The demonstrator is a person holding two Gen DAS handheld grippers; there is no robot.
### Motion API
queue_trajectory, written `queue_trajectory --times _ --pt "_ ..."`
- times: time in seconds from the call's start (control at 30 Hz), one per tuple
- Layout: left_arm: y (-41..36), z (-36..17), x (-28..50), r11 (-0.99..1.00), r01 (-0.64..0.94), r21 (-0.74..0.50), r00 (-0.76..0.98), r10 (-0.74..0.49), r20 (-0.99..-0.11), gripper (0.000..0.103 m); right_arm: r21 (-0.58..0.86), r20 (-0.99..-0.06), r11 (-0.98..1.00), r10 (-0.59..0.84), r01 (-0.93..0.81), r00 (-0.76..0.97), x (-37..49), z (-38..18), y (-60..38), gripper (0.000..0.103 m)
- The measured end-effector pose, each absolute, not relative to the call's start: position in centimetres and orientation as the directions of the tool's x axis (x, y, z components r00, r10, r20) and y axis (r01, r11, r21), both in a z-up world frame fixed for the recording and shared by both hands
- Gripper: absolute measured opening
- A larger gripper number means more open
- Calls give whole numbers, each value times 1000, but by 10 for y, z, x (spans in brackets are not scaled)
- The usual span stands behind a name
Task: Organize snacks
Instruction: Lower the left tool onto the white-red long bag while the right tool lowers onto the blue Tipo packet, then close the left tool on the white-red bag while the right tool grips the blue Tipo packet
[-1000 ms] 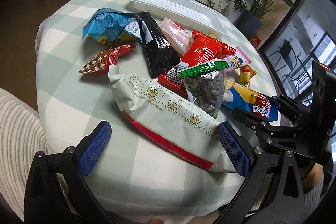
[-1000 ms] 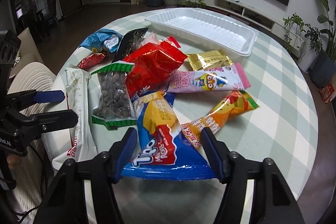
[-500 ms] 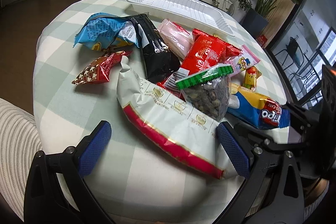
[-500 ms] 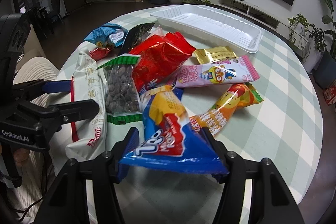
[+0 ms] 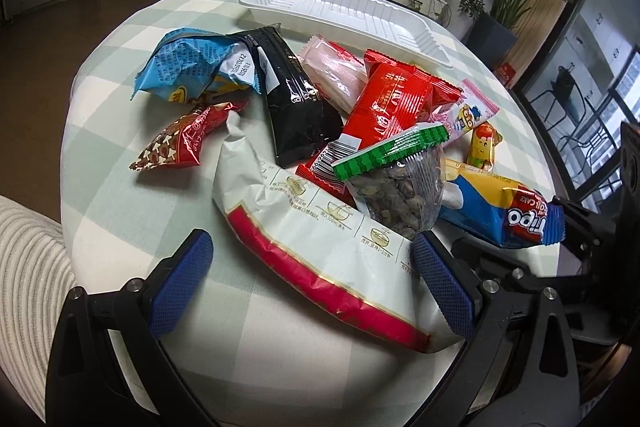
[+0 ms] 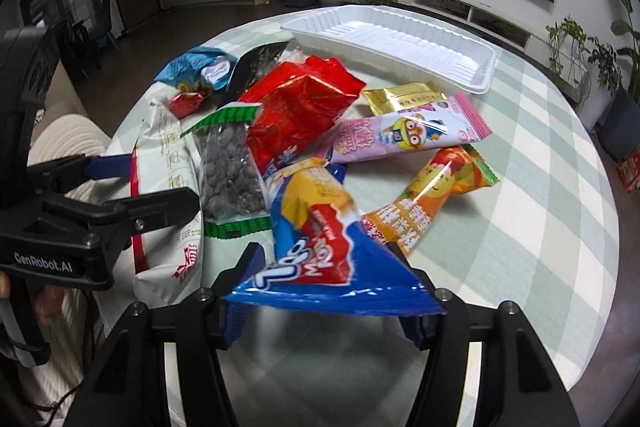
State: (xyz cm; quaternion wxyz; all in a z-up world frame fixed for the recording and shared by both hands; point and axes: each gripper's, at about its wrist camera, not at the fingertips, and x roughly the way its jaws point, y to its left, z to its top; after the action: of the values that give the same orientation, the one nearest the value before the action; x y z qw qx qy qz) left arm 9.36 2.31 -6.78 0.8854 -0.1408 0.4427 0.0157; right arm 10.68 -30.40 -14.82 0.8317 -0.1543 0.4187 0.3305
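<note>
the blue roll-cake packet point(image 6: 320, 247) is clamped in the right tool point(image 6: 326, 287) by its near end, lifted at that end off the near edge of the desk point(image 6: 540, 187), its far end seemingly resting on the heap of snacks; the left tool point(image 5: 308, 283) is released, its jaws wide and just lately drawing in a little, set astride the long white-and-red bag point(image 5: 320, 247) near the near left edge, the pads not yet pressed on it; the bag of seeds point(image 5: 400, 195) is leaning on that white bag; the white tray point(image 6: 400, 43) is lying bare at the far edge, well apart from both tools.

it is judged that the step in hand is the lifting of both packets for the tray; the blue packet is best carried high over the heap, so that the orange packet point(image 6: 436, 199) and the pink packet point(image 6: 404, 135) are not dragged; the white bag should be pinched across its narrow width, clear of the seed bag, and raised slowly, lest the seeds be tipped; both are best laid lengthwise along the tray.
</note>
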Motion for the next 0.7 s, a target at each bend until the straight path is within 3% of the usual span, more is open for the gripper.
queue_trajectory --times 0.13,0.2,0.47,0.6,0.7 --pt "26 -66 93 960 -113 -255 617 -133 -776 69 32 -793 739 428 -673 433 111 -146 -306 64" --pt "27 -66 94 960 -95 -264 610 -154 -777 46 42 -791 737 437 -675 428 113 -145 -305 64" --pt "37 -66 95 955 -70 -287 599 -190 -778 30 35 -792 713 447 -701 416 116 -141 -300 64" --pt "39 -66 93 952 -56 -302 595 -211 -775 28 7 -804 699 429 -715 412 123 -143 -292 63" --pt "42 -67 92 947 -49 -316 594 -227 -772 27 29 -807 684 446 -729 386 126 -144 -290 45"
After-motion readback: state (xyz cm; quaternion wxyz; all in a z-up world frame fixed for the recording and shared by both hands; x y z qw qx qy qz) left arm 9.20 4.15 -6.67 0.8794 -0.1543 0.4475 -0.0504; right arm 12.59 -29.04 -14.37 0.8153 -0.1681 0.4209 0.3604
